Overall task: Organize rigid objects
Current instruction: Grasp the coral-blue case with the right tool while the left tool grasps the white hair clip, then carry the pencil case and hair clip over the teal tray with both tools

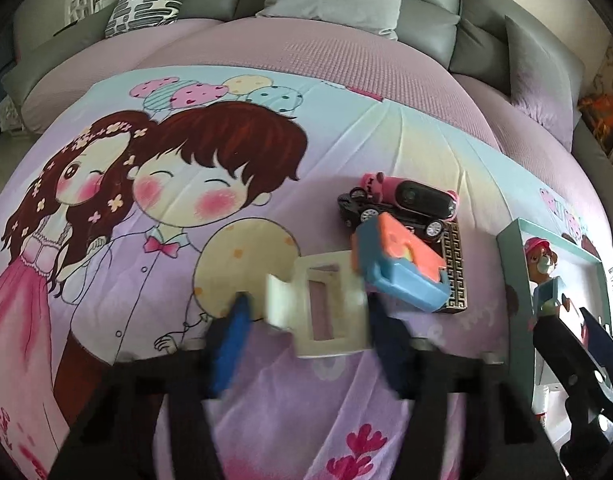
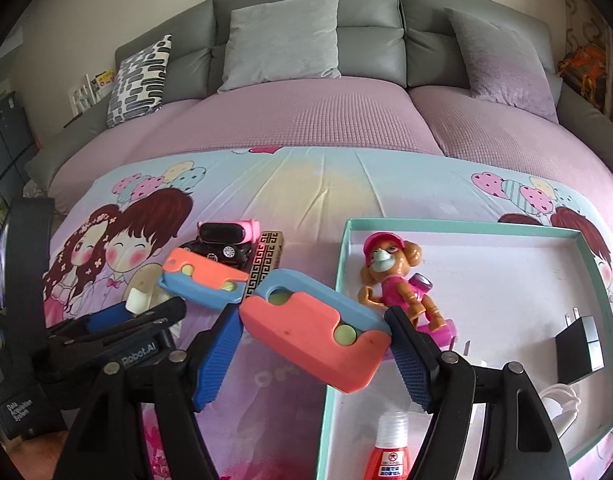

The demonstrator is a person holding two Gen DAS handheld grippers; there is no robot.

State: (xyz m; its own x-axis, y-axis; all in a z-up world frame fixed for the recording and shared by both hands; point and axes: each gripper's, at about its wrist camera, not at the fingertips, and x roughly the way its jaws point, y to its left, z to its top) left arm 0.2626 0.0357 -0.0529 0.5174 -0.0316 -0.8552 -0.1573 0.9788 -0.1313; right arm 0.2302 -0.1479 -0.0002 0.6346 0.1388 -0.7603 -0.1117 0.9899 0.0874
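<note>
1. The left tool (image 1: 306, 308) points down at the printed sheet (image 1: 346, 140) spread over the purple couch seat. Its blue pads are closed on a cream frame-shaped plate (image 1: 326, 312), one pad at each side edge. The picture is blurred here, but the right wrist view also shows the cream piece caught between these fingers.
2. Just right of it, a small heap lies on the sheet. A blue-and-orange toy (image 1: 398, 268) leans over a black toy car (image 1: 390, 216). A pink-and-black gadget (image 1: 418, 196) rests on the car. A black-and-gold patterned box (image 1: 454, 268) sits under the heap's right side.
3. The right tool (image 2: 314, 316) pinches a second blue-and-orange toy (image 2: 318, 332) by its two ends. The toy is tilted, orange face up, and raised above the sheet. It straddles the left rim of the teal-edged box (image 2: 466, 226).
4. Inside that box, near its far left corner, a brown dog figure (image 2: 394, 280) dressed in pink stands upright.
5. At the near edge of the box, below the held toy, a red-and-white bottle (image 2: 390, 448) shows its clear cap.
6. Further right in the box sits a black plug adapter (image 2: 578, 344), prongs pointing up, with a white cable (image 2: 562, 400) coiled just below it.
</note>
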